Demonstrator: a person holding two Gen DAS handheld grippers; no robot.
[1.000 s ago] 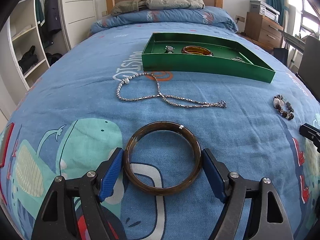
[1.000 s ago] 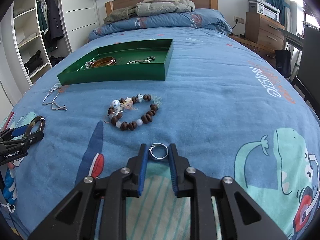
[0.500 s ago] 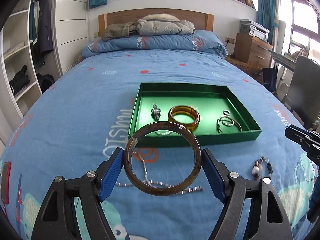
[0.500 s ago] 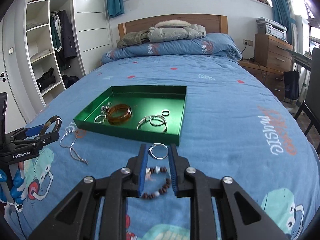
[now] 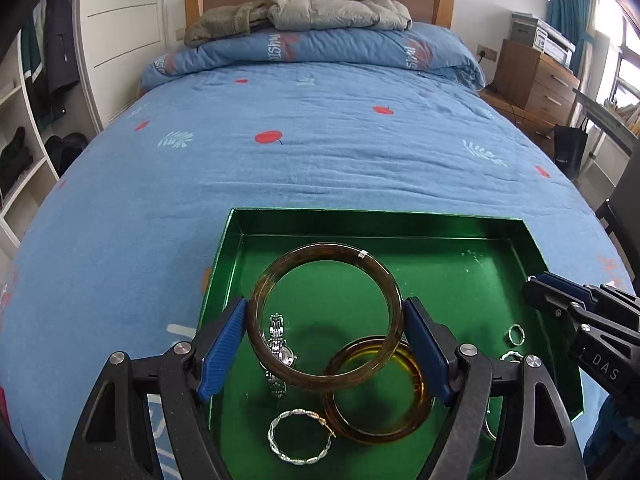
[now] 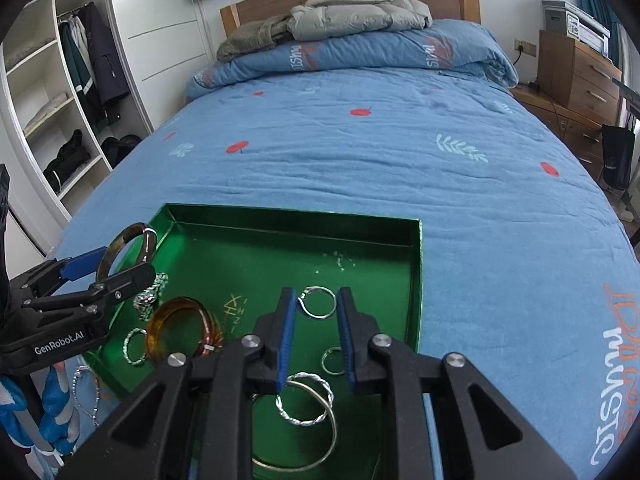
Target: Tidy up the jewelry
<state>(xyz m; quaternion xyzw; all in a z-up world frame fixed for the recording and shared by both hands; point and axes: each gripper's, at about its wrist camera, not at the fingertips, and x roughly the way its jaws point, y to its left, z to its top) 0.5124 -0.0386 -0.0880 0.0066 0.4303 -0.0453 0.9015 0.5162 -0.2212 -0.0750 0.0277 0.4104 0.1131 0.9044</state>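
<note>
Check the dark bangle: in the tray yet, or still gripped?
Still gripped: the dark bangle sits clamped between the left gripper pads, held above the green tray.

Tray on bed

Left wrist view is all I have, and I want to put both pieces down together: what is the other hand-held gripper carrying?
Observer: The right hand-held gripper is shut on a small silver ring and holds it over the green tray.
Operator: Is any jewelry lying outside the tray? I see none from here.
Observer: Yes. A silver chain necklace lies on the blue bedspread, just off the tray's near left corner as the right wrist view shows it.
</note>
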